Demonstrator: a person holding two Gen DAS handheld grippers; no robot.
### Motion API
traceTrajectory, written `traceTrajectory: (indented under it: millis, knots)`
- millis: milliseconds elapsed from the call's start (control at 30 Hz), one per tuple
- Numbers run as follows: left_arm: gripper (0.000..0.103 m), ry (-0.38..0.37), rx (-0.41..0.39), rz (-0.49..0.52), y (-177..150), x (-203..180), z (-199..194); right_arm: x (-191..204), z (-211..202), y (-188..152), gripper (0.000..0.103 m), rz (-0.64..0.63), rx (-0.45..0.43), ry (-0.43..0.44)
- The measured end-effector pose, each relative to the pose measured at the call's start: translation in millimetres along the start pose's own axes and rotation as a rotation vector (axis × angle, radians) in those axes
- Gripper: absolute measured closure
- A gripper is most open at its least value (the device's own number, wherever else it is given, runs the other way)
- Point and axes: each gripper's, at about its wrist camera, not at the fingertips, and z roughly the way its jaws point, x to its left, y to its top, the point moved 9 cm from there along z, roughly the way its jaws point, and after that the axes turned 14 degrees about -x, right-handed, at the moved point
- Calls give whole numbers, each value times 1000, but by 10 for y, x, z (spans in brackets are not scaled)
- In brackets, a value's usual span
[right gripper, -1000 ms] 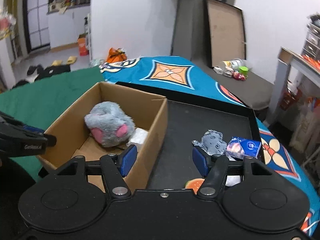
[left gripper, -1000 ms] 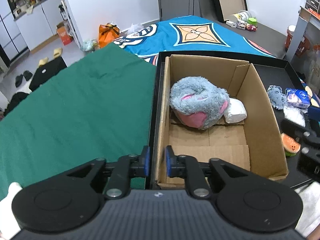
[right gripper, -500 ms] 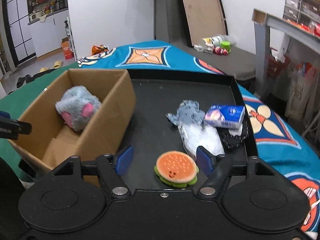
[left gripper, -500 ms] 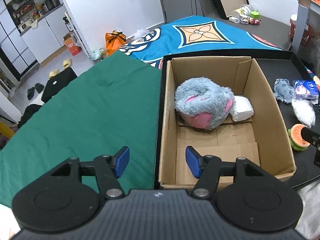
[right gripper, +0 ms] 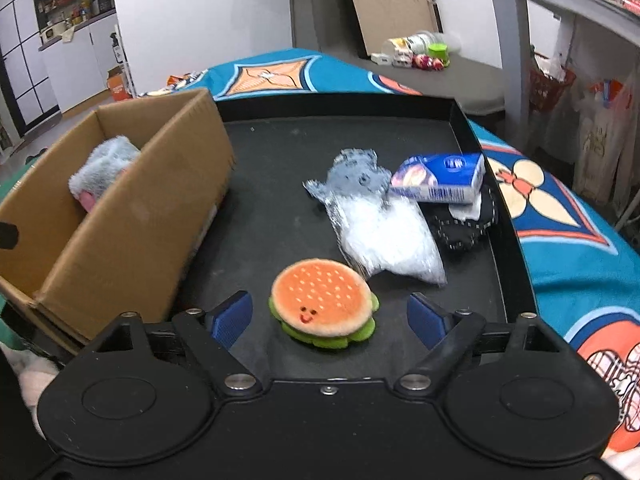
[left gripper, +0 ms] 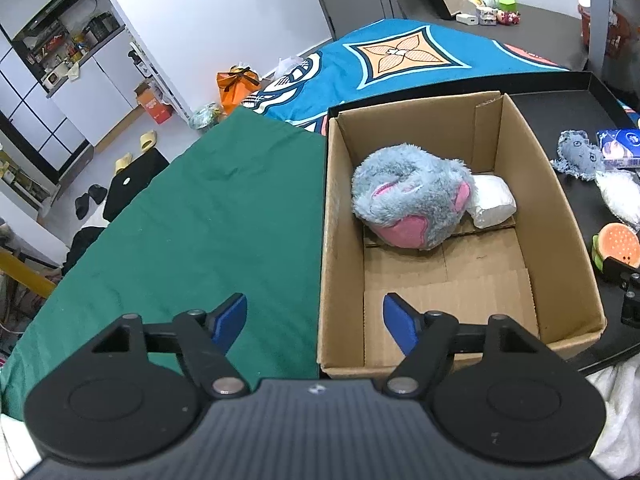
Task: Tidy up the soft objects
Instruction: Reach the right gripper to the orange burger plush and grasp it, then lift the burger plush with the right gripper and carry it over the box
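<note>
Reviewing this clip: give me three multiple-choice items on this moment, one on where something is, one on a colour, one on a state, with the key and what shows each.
1. Where is the burger plush?
A. inside the cardboard box
B. on the black tray, in front of the right tongs
C. on the green cloth

2. What colour is the cloth left of the cardboard box?
A. green
B. red
C. yellow

3. How do the left tongs stand?
A. shut on the grey plush
B. shut on nothing
C. open and empty

Key: B, the burger lies on the black tray between the open fingers of the right tongs; A, the green cloth borders the box; C, the blue pads are wide apart, and the grey plush sits far ahead in the box.
</note>
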Motion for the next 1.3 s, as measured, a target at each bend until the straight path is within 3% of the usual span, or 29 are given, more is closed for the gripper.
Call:
traceTrajectory:
  millis: [333,467,567,1033,1300]
  knots:
    - [28,42,29,80,-5,-85,30,-18,100,-154,22,40,31,7]
    - [28,57,37,106,-1,-110,51,-4,85,-125,52,-28,16,-8]
    - [27,68,37,118,4,-112,48,-46,77,-106,58,-6,21,-1]
    - [26,93,17,144,37,-140,0,-146,-26,-118,59,-22,6,-9]
    - [20,69,-5,113,55,-123,-16,-142,-110,36,60,-31,-14,0]
